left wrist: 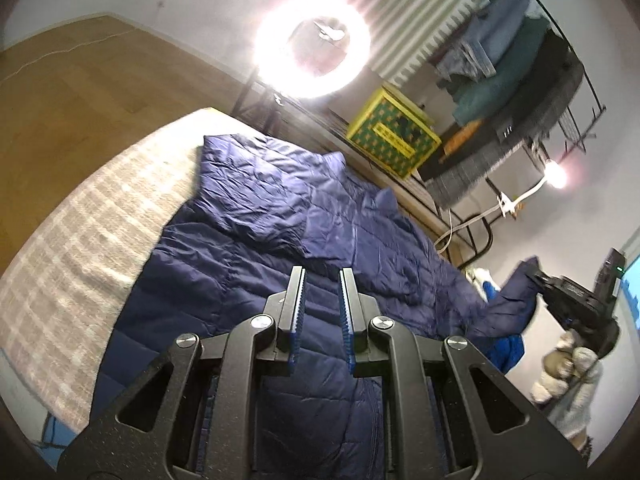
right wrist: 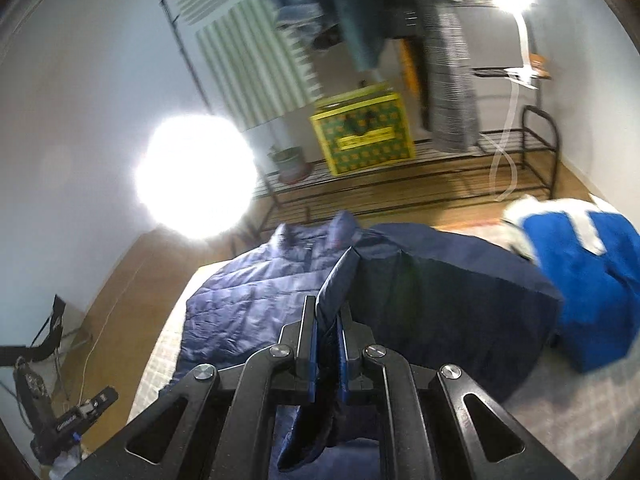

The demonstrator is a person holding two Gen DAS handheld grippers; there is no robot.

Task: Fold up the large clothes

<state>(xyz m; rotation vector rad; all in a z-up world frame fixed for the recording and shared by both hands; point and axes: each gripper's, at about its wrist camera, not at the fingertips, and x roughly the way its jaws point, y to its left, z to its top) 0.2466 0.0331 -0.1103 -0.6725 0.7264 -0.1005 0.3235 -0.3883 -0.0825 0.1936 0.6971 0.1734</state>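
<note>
Wood floor (left wrist: 80, 80) fills the upper left of the left view, and a pale checked bed (left wrist: 80, 248) sits below it. Next, in the middle of the frame, a big navy puffy jacket (left wrist: 280, 220) lies spread on the bed. One sleeve is already laid across its top part.

At the bottom middle of that view, the left gripper (left wrist: 322, 276) hangs over the jacket. Its jaws are nearly closed with a thin gap, and nothing is between them.

Above it, a bright ring light (left wrist: 312, 46) glows. Further right sits a yellow box (left wrist: 394, 136) on a low rack, with clothes hanging above it. At the far right edge, the right gripper (left wrist: 538, 276) lifts a dark piece of the jacket.

In the right view, the right gripper (right wrist: 327, 312) is in the lower middle of the frame. It is clenched on a fold of the jacket (right wrist: 440, 280), near an edge. To the right lies a bright blue garment (right wrist: 580, 280) on the bed.

The jacket looks soft, puffy and light. Its shiny cloth looks slippery, so it may slide out of a weak pinch. I think hems, cuffs and seams are the best spots to grab, because the puffy parts squash and slip.
</note>
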